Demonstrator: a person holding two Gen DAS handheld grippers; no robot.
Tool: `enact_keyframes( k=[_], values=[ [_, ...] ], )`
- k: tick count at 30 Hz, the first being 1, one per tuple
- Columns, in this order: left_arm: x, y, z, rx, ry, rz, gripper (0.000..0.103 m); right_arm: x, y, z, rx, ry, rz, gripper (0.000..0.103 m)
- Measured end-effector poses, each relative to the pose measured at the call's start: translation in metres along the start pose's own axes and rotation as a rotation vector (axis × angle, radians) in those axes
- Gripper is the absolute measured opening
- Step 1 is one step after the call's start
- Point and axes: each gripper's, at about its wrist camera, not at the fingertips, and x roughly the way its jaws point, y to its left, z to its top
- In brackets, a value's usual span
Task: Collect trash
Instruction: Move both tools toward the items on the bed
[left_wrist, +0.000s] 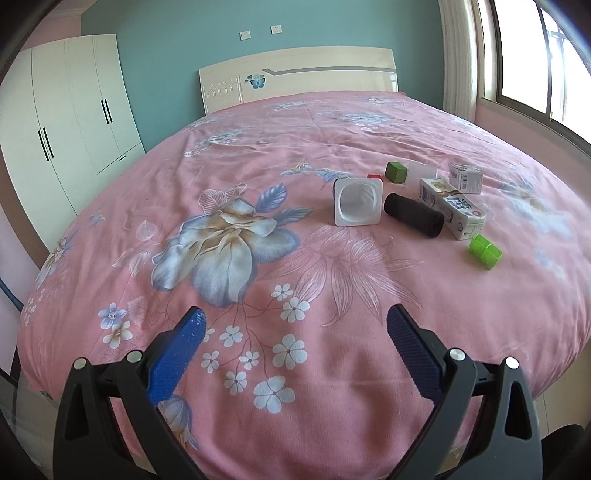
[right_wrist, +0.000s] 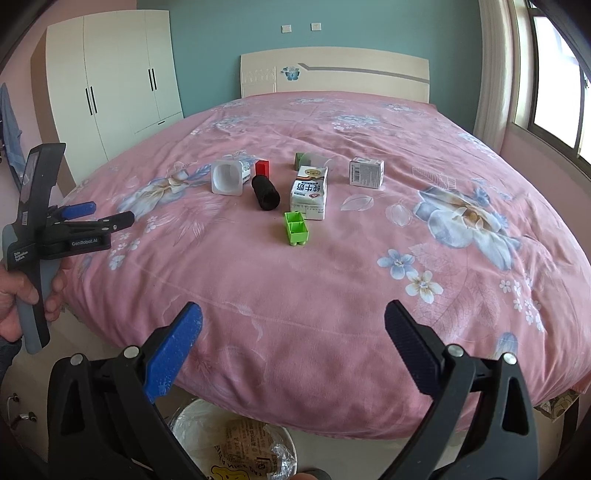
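Pink floral bed (right_wrist: 332, 277) with empty tipped yogurt cup (right_wrist: 226, 178), milk carton (right_wrist: 309, 192); both hand-held grippers agape.

On the bed (right_wrist: 332, 280) lie eight loose things in all. There is one white plastic cup (right_wrist: 227, 178) on its side, one black roll (right_wrist: 265, 192), and one milk carton (right_wrist: 309, 192). There is one small printed box (right_wrist: 365, 172) and one clear plastic cup (right_wrist: 317, 161) lying down. The blocks number three: one bright green (right_wrist: 296, 228), one dark green (right_wrist: 298, 161) and one red (right_wrist: 262, 168). Two handheld tools are in view, one left tool (right_wrist: 125, 219) and one right tool (right_wrist: 293, 321). Below the bed's near edge sits one trash bag (right_wrist: 236, 443).
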Motion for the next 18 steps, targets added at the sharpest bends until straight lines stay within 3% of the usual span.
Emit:
enact_keyframes(
  k=[14,18],
  values=[
    [0.064,-0.001,0.06,0.06,0.085,-0.062,0.1,0.071,-0.006,0.057,-0.093,0.098,0.074,0.097],
    [0.085,-0.003,0.074,0.08,0.128,-0.095,0.1,0.094,-0.01,0.064,-0.078,0.145,0.136,0.096]
  ],
)
